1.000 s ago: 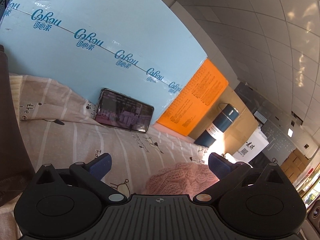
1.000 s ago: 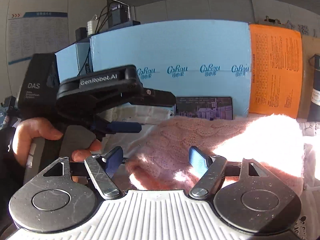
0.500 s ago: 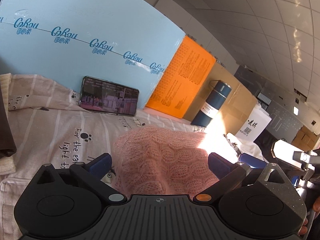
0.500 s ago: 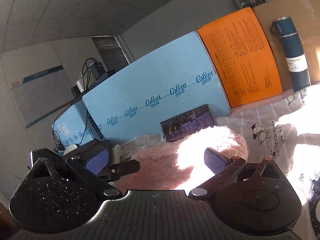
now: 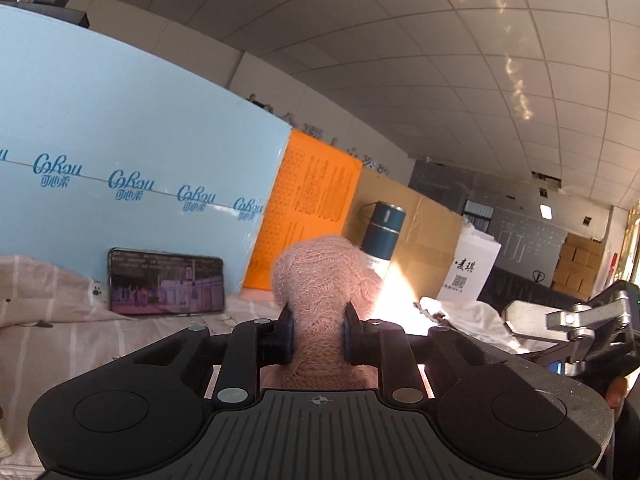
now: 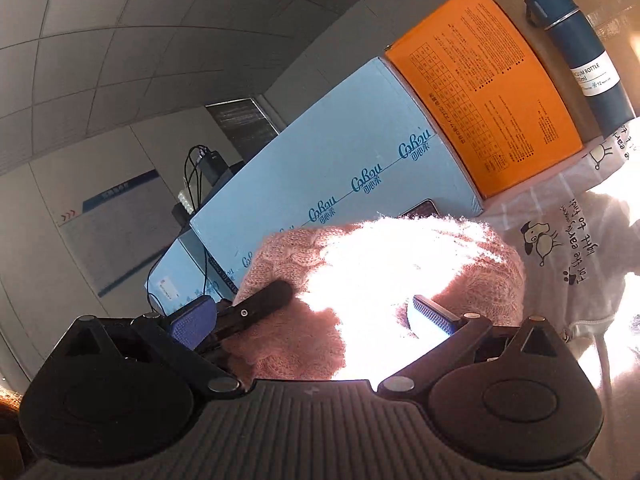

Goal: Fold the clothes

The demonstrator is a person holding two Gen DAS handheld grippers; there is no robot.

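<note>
The left gripper (image 5: 318,334) has its fingers clamped on a bunched fold of the pink knit sweater (image 5: 320,280), likely to lift it for folding, while the right gripper (image 6: 316,316) stands spread around the sunlit sweater on the printed cloth (image 6: 568,256), glare hiding contact.

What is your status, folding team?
Left gripper shut on sweater. Right gripper open, astride sweater. Nothing in the way.

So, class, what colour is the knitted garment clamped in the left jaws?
Pink knitted garment, clearest in the left wrist view.
</note>
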